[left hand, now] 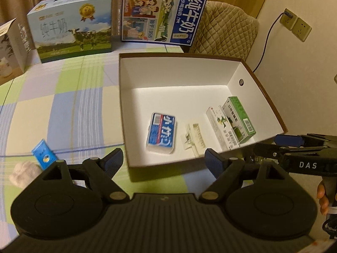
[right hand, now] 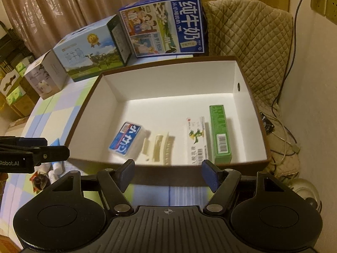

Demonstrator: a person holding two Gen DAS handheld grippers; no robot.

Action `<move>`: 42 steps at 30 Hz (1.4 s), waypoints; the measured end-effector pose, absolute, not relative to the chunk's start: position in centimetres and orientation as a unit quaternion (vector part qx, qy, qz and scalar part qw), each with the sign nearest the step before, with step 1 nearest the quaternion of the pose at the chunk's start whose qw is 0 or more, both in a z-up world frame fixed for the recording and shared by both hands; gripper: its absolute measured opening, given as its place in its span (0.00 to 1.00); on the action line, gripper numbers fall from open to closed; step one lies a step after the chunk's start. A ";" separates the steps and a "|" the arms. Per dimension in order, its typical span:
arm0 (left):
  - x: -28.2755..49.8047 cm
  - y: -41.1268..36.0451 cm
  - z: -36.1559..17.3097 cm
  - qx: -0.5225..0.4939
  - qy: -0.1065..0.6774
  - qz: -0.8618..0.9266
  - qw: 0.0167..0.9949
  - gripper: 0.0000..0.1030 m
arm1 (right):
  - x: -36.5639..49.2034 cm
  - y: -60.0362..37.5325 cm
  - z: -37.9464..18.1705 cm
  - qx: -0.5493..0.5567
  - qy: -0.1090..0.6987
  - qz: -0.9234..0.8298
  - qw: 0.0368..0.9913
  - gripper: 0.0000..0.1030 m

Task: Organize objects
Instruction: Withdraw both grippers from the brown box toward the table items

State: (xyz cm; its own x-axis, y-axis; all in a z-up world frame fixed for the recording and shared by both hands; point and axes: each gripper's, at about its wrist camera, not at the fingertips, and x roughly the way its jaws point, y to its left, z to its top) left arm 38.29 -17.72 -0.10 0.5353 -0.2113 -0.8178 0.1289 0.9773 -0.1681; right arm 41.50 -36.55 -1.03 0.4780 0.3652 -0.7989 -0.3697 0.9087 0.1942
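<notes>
An open brown box with a white inside (left hand: 174,71) (right hand: 168,78) stands on the checked tablecloth. In it lie a blue pack (left hand: 161,132) (right hand: 127,138), a cream hair clip (left hand: 193,138) (right hand: 161,145), a white carton (left hand: 221,126) (right hand: 197,141) and a green carton (left hand: 240,119) (right hand: 220,132). My left gripper (left hand: 164,160) is open and empty at the box's near left corner. My right gripper (right hand: 168,174) is open and empty before the box's near wall. A small blue packet (left hand: 43,154) and a pale cloth (left hand: 23,174) lie left of the box.
Two milk cartons (left hand: 73,27) (left hand: 164,14) and a grey box (right hand: 45,76) stand at the table's back. A quilted chair (right hand: 250,42) is to the right, with a wall socket and cable (right hand: 294,42). Small packets (right hand: 46,175) lie on the cloth beside the left gripper.
</notes>
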 end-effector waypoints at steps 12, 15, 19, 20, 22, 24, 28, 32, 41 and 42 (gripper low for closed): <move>32.8 -12.3 -0.1 -0.062 0.473 -0.071 0.876 0.79 | 36.8 -33.6 -0.9 -0.010 0.466 0.228 0.855 0.65; 31.4 -10.7 -0.1 -0.067 0.472 -0.061 0.877 0.79 | 35.7 -32.7 -1.0 -0.013 0.467 0.231 0.853 0.65; 29.8 -8.7 -0.2 -0.071 0.473 -0.049 0.877 0.79 | 34.4 -31.5 -1.1 -0.018 0.470 0.238 0.850 0.65; 29.2 -8.2 -0.4 -0.072 0.473 -0.046 0.877 0.79 | 34.1 -31.3 -1.2 -0.019 0.471 0.240 0.849 0.65; 28.3 -7.1 -0.7 -0.074 0.476 -0.039 0.875 0.79 | 33.5 -30.6 -1.5 -0.020 0.474 0.244 0.846 0.65; 27.4 -6.1 -1.1 -0.076 0.481 -0.033 0.873 0.79 | 33.0 -30.0 -1.8 -0.022 0.478 0.248 0.842 0.65; 25.7 -3.9 -2.1 -0.081 0.491 -0.015 0.867 0.79 | 31.7 -28.4 -2.7 -0.029 0.489 0.260 0.832 0.65; 24.2 -2.3 -3.0 -0.086 0.500 -0.003 0.862 0.79 | 30.6 -26.8 -3.6 -0.038 0.499 0.271 0.822 0.65; 21.6 0.7 -4.9 -0.095 0.522 0.024 0.848 0.79 | 28.5 -23.2 -5.9 -0.054 0.520 0.295 0.800 0.65; 21.4 1.1 -5.1 -0.097 0.523 0.028 0.846 0.79 | 28.3 -22.8 -6.1 -0.055 0.522 0.298 0.797 0.65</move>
State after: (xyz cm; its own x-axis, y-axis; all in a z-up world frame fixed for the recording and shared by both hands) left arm 21.35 1.13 -5.06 0.4508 -0.0544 -0.8910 -0.1478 0.9798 -0.1346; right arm 28.28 -22.76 -6.09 0.2767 0.4176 -0.8655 -0.5325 0.8163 0.2236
